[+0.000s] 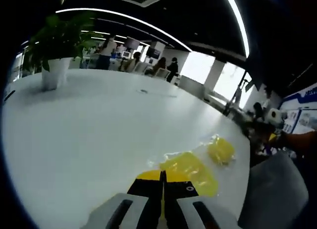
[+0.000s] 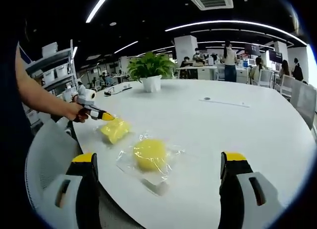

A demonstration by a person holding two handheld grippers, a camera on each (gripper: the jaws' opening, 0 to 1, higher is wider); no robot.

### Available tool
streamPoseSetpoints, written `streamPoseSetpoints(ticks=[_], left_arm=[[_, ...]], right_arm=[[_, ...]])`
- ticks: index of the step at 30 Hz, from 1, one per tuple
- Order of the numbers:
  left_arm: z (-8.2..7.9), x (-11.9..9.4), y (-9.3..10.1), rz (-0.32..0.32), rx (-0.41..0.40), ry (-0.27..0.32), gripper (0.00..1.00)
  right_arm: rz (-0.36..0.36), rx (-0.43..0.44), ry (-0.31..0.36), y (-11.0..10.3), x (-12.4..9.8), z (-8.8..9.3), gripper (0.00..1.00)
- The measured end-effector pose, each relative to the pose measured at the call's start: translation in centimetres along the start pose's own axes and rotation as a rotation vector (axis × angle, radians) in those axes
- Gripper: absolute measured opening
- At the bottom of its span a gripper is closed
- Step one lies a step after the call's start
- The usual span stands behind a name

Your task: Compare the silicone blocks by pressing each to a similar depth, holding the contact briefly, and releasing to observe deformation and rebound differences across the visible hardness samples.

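— Two yellow blocks lie on our white table (image 2: 237,125), both in clear bags. Left gripper (image 2: 108,116)?
— Pressed together, tips at the far block (image 2: 115,130) (whether touching, we cannot tell).
— Right gripper (image 2: 158,164)?
— Spread wide, near block (image 2: 149,154) between its jaws.

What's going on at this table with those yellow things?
A person holds a gripper in each hand over a white table with two yellow silicone blocks in clear wrappers. The left gripper, jaws shut, has its tip at the flatter block, apparently pressing or about to. The right gripper has its jaws wide open, with the round block on the table between and ahead of them, untouched. A potted plant stands farther back.
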State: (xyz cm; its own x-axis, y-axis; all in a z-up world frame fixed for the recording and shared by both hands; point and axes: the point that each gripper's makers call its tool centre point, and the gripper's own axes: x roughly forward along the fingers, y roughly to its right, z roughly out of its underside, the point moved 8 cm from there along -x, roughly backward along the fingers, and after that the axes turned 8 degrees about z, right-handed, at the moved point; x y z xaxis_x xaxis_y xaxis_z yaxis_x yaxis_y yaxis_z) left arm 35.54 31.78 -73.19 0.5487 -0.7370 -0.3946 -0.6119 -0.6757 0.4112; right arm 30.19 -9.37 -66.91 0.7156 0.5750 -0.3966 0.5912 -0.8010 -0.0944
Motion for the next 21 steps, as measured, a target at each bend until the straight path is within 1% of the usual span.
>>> streamPoseSetpoints(ticks=[2, 5, 10, 15, 18, 20, 21], left_arm=[[0.1, 0.1, -0.3, 0.006, -0.005, 0.002, 0.0], [0.3, 0.0, -0.7, 0.014, 0.037, -0.026, 0.0], [0.3, -0.2, -0.8, 0.033, 0.011, -0.018, 0.0], [0.4, -0.2, -0.9, 0.031, 0.005, -0.017, 0.0], [0.4, -0.1, -0.7, 0.033, 0.013, -0.011, 0.0], [0.7, -0.2, -0.5, 0.034, 0.0, -0.007, 0.0], [1.1, -0.3, -0.5, 0.031, -0.022, -0.003, 0.0]], right_arm=[[0.001, 0.003, 0.001, -0.1, 0.1, 0.0, 0.96], [0.008, -0.003, -0.006, -0.3, 0.1, -0.1, 0.96], [0.017, 0.013, -0.006, -0.4, 0.2, 0.1, 0.96], [0.01, 0.013, -0.016, -0.7, 0.5, 0.4, 0.96], [0.003, 0.03, -0.014, -0.8, 1.1, 0.6, 0.96], [-0.005, 0.021, -0.027, -1.0, 1.5, 0.7, 0.96], [-0.009, 0.017, -0.031, -1.3, 1.7, 0.7, 0.96]])
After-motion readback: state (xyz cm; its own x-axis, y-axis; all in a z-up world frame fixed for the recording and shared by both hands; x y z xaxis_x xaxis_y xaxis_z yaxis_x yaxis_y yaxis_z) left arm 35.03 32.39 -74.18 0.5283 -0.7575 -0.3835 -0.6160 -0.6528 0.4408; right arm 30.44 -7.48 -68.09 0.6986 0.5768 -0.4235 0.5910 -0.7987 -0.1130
